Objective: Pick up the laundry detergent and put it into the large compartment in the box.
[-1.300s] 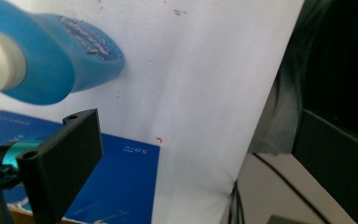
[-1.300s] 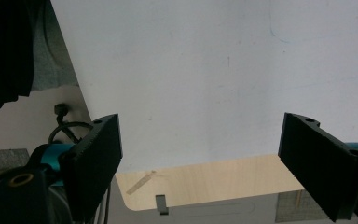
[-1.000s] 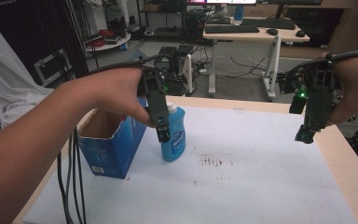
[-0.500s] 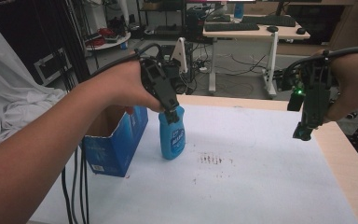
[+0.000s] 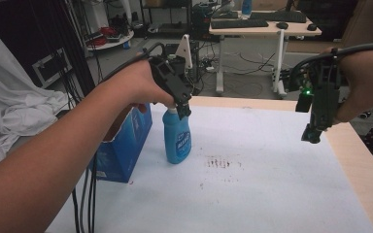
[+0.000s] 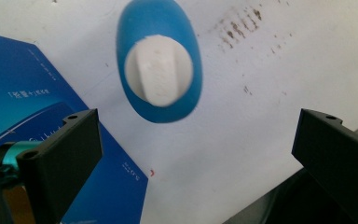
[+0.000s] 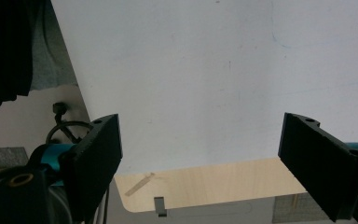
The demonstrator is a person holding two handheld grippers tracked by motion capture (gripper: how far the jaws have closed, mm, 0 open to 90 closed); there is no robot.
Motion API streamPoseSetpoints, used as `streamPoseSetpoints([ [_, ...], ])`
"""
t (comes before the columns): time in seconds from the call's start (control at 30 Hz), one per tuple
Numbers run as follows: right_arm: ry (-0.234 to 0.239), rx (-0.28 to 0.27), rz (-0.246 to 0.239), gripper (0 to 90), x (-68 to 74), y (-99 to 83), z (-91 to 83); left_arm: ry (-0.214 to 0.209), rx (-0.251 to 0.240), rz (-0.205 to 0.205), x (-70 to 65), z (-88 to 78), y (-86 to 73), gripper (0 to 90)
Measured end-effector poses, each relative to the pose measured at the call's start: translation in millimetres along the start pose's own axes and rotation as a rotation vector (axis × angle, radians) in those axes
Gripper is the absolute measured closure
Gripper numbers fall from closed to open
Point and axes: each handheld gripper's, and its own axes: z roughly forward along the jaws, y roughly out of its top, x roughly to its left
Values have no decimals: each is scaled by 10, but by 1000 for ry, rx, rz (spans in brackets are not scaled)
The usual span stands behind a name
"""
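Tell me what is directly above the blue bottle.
The left gripper hovers over the blue bottle, jaws wide open around its white cap without touching. The blue box stands beside it; its inside is hidden.

The blue plastic bottle's [image 5: 177, 138] label print is too blurry to read; the blue cardboard box [image 5: 121, 145] is half hidden behind the person's forearm; same box gets cut off by the left gripper view's edge.

A blue bottle [image 5: 177, 138] stands upright on the white table [image 5: 252, 194], with a blue box [image 5: 121, 145] close at its left, leaving only a narrow gap. To the bottle's right and front, the tabletop lies open.
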Motion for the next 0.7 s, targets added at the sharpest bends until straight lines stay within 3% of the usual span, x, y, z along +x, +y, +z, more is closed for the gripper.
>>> streamPoseSetpoints([
  [0.27, 1, -4, -6, 127, 18, 19, 16, -3, -1, -44, 96, 137, 101, 17],
  [0.7, 4, 6, 2, 127, -10, -52, 31, 2, 42, -56, 118, 365, 252, 18],
])
